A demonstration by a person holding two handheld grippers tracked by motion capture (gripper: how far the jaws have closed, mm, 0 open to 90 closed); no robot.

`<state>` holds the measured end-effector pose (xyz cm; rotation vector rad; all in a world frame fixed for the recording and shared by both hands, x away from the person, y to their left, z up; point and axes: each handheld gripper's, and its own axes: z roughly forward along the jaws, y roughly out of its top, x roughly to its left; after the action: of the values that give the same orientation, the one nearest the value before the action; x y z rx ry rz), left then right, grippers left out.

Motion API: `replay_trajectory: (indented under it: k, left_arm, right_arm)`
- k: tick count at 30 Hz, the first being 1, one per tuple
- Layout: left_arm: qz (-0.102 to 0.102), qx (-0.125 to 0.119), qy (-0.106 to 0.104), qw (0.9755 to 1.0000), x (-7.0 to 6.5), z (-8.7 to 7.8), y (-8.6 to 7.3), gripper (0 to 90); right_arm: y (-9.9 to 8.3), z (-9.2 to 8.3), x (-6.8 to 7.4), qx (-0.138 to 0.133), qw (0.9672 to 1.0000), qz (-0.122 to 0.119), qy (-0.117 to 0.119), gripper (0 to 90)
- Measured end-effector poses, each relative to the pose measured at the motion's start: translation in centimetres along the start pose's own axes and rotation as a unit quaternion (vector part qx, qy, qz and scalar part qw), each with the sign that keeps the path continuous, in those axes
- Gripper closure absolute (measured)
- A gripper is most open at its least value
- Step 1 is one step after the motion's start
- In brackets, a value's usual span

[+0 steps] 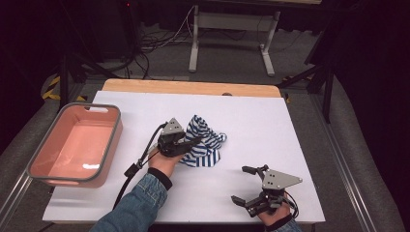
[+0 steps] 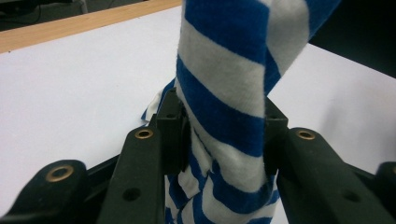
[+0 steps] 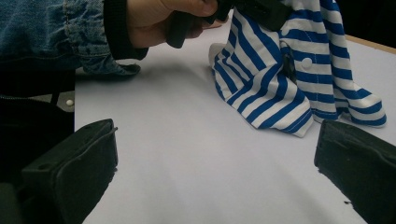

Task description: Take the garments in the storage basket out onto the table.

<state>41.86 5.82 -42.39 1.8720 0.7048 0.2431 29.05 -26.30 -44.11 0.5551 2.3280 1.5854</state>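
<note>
Left tool [image 1: 196, 140] pinches the striped cloth [image 1: 205, 140], bunched and partly lifted mid-counter [image 1: 270, 125]. Right tool [image 1: 241, 184] waits wide open near the front edge. Pink bin [image 1: 72, 145] at the left edge, empty; transfer not yet done.

A white counter [image 1: 270, 125] with a pale wooden strip [image 1: 191, 87] along its far edge stands on grey carpeted floor [image 1: 227, 58]. Beyond it, a light grey table frame [image 1: 196, 41] rests on two legs with flat feet, and black cables [image 1: 154, 41] lie tangled on the floor to its left. Yellow-and-black hazard tape [image 1: 51, 87] marks the floor at far left. The back of the room is dark; the light falls mainly on the counter.
</note>
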Motion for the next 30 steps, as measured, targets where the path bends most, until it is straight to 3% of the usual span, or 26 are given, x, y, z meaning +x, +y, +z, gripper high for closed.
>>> replay_trajectory:
  k: [9, 16, 26, 30]
  left_arm:
    - [0.0, 0.001, -0.002, 1.0, -0.1, -0.1, 0.1, 60.8]
    - [0.01, 0.0, 0.006, 0.9999, -0.4, -0.3, 0.2, 48.8]
    - [0.005, -0.012, 0.001, 0.9999, -0.7, -1.0, 0.6, 19.0]
    - [-0.011, -0.018, -0.009, 0.9997, -0.7, -1.5, 0.9, 7.9]
  right_arm:
    - [0.0, 0.0, 0.0, 0.0, 1.0, 0.0, 0.0, 0.1]
    - [0.0, 0.0, 0.0, 0.0, 1.0, 0.0, 0.0, 0.2]
    - [0.0, 0.0, 0.0, 0.0, 1.0, 0.0, 0.001, 0.1]
    - [0.0, 0.0, 0.1, -0.001, 1.0, 0.0, 0.001, 0.1]
